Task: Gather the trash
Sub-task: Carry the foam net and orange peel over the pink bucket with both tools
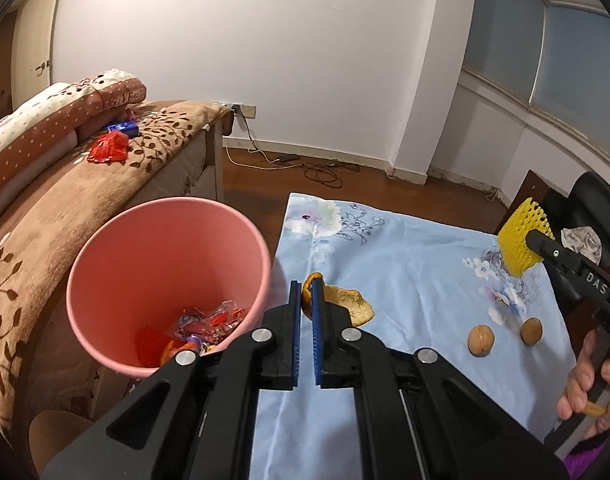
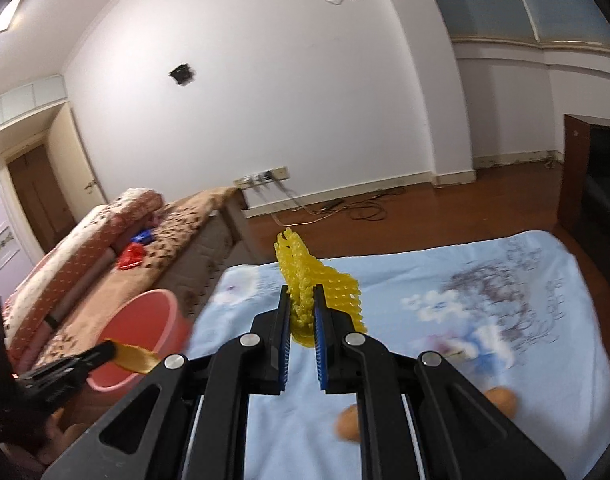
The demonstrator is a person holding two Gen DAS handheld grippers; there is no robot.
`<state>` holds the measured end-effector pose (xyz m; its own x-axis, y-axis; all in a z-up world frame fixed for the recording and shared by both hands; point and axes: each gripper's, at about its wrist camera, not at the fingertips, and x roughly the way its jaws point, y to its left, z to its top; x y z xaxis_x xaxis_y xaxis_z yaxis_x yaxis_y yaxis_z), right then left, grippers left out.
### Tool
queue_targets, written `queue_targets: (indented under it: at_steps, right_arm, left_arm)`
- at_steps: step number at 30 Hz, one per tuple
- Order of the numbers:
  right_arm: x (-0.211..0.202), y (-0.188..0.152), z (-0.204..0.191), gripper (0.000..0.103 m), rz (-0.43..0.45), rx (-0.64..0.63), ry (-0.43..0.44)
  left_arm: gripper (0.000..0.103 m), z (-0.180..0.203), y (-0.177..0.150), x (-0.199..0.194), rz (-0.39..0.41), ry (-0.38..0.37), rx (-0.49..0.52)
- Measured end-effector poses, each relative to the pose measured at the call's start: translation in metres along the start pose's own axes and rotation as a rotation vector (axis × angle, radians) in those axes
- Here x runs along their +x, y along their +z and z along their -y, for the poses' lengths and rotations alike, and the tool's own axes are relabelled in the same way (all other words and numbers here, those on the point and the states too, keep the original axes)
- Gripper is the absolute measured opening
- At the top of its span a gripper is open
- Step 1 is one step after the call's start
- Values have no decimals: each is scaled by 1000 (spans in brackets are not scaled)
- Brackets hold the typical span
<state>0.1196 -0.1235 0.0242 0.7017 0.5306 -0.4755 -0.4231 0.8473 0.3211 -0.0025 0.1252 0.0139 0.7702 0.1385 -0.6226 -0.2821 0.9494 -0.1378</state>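
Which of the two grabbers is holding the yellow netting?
The right gripper is pinching the yellow foam net. The left gripper is instead clamped on an orange peel, beside the pink bin.

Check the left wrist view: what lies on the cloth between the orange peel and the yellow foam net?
Nothing: bare blue floral cloth separates the orange peel from the yellow foam net; two walnuts sit nearer the camera.

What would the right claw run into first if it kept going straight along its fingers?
Probably the blue floral cloth on the table: the right claw, shut on the yellow foam net, points down across it. The pink bin lies off to the left. Depth is hard to judge.
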Motion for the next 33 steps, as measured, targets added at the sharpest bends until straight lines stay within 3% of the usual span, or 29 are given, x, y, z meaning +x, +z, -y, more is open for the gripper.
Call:
queue_targets:
  at_steps: [10, 33]
  right_arm:
    - [-2, -19, -73, 10, -47, -78, 76]
    - [41, -23, -159, 10, -182, -91, 269]
  left_arm:
    - [4, -25, -4, -22, 38, 5, -58]
    - [4, -101, -12, -26, 103, 143, -181]
